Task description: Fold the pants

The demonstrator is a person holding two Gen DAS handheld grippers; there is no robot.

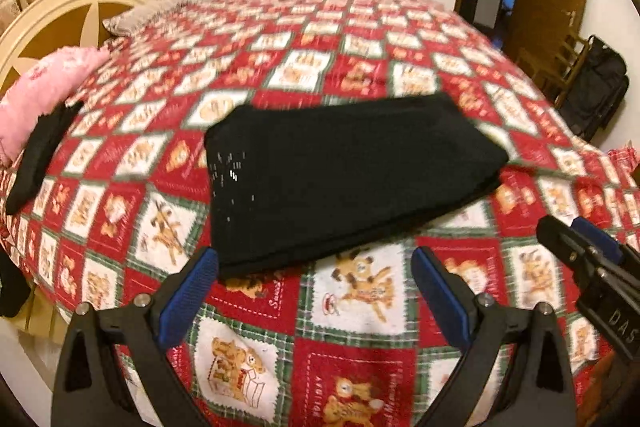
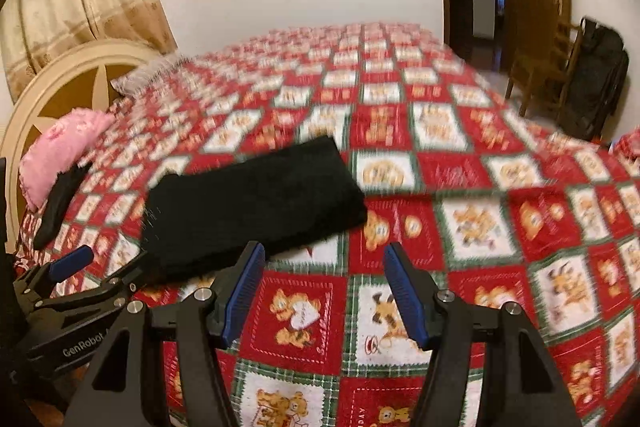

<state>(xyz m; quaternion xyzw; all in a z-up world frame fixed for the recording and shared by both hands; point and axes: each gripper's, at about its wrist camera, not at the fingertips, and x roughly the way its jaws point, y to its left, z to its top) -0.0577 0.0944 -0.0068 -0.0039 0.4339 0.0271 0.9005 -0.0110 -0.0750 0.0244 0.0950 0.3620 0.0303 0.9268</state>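
Black pants [image 1: 344, 179] lie folded into a flat rectangle on the bed [image 1: 360, 307], also visible in the right wrist view as the pants [image 2: 252, 207]. My left gripper [image 1: 316, 267] hovers over the bedspread just short of the pants' near edge, jaws open and empty. My right gripper [image 2: 324, 259] stands open above the bedspread to the right of the pants, nothing between its blue pads [image 2: 404, 291]. In the left wrist view the right gripper [image 1: 580, 239] shows at the right edge; the right wrist view shows the left gripper [image 2: 80, 267] at lower left.
A red patchwork bedspread [image 2: 480, 227] covers the bed. A pink pillow [image 1: 44, 87] and another black garment [image 1: 40, 151] lie at the left by the cream headboard [image 1: 48, 23]. A wooden chair [image 2: 548, 75] with a black bag [image 2: 600, 75] stands at the far right.
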